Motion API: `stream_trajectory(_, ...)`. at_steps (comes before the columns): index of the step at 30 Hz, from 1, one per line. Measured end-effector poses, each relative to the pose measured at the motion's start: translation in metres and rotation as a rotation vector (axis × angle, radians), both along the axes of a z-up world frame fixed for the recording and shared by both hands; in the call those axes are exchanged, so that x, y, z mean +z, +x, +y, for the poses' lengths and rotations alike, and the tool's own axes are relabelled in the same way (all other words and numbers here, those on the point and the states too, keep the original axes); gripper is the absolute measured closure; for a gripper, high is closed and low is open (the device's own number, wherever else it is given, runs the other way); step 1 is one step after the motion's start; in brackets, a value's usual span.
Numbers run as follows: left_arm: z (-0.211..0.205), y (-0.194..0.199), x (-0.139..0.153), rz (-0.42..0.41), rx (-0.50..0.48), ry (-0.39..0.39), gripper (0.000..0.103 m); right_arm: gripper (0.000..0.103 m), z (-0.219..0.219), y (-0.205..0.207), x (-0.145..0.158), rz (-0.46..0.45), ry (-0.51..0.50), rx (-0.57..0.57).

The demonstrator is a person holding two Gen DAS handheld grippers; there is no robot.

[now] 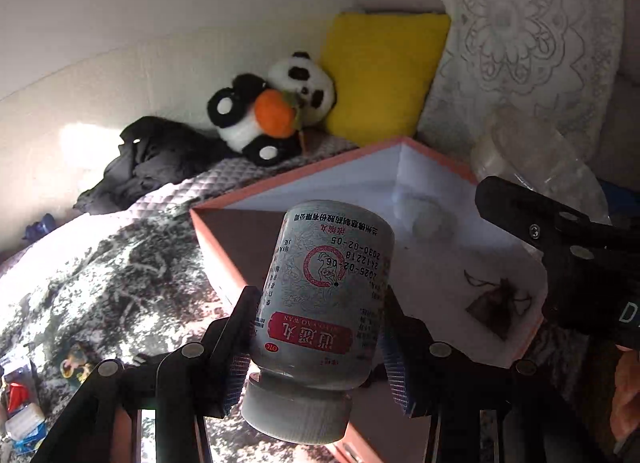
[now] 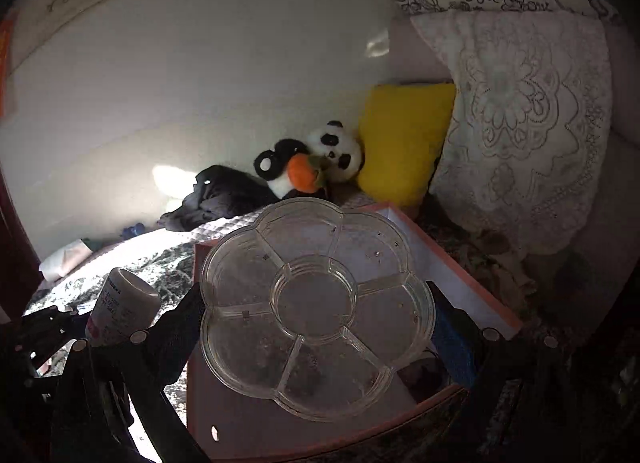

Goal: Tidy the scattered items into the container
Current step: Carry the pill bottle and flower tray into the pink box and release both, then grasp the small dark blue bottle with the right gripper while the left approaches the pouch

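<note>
My left gripper (image 1: 316,347) is shut on a white medicine bottle (image 1: 324,287) with a red label, held upside down with its cap toward the camera, just over the near left edge of the pink box (image 1: 224,263). The bottle also shows in the right wrist view (image 2: 120,307). The box has a white inside holding a small brown pouch (image 1: 496,307) and a pale round item (image 1: 428,215). My right gripper (image 2: 316,327) is shut on a clear flower-shaped divided tray (image 2: 316,303), held tilted above the box (image 2: 472,291). The tray shows in the left wrist view (image 1: 536,159).
The box sits on a grey patterned bedspread (image 1: 112,275). A panda plush (image 1: 276,111), a yellow cushion (image 1: 384,75), dark clothes (image 1: 156,159) and a lace-covered pillow (image 1: 528,43) lie behind it by the wall. Small packets (image 1: 20,403) lie at lower left.
</note>
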State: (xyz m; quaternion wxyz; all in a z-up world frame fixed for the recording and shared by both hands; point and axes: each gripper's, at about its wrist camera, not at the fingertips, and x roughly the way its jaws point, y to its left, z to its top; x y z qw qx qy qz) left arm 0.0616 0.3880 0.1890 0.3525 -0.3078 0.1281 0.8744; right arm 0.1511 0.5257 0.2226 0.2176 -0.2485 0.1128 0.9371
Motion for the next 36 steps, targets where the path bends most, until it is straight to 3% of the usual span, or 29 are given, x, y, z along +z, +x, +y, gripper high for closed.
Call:
stream_trajectory(7,0.047,-0.011,-0.017,-0.023,-0.050,-0.048,0.054,0.001,0.051,-0.017,-0.016,-0.039,-0.039,-0.064)
stream_trajectory(9,0.053,-0.012,-0.019,-0.017,-0.044,-0.058,0.040,0.001,0.061,-0.027,-0.023,-0.067,-0.038,-0.058)
stream_trajectory(10,0.055,-0.011,-0.019,0.007,-0.029,-0.057,0.019,0.001,0.064,-0.031,-0.027,-0.083,-0.025,-0.065)
stream_trajectory(11,0.055,-0.009,-0.017,0.034,-0.017,-0.044,0.008,0.001,0.065,-0.036,-0.032,-0.107,-0.013,-0.075)
stream_trajectory(15,0.054,-0.006,-0.013,0.083,-0.001,-0.039,0.006,0.000,0.074,-0.042,-0.041,-0.143,-0.042,-0.074)
stream_trajectory(25,0.008,-0.001,0.010,0.105,0.052,-0.013,0.006,0.000,0.043,-0.034,-0.021,-0.115,0.086,-0.061)
stream_trajectory(28,-0.008,0.001,0.019,0.111,0.070,-0.003,0.006,0.000,0.036,-0.036,-0.019,-0.113,0.070,-0.040)
stream_trajectory(32,-0.037,0.005,0.028,0.123,0.104,0.008,0.006,0.000,0.030,-0.030,-0.008,-0.037,-0.029,0.004)
stream_trajectory(36,-0.079,0.006,0.034,0.132,0.171,0.021,0.006,0.000,0.001,-0.026,0.009,0.028,-0.003,0.045)
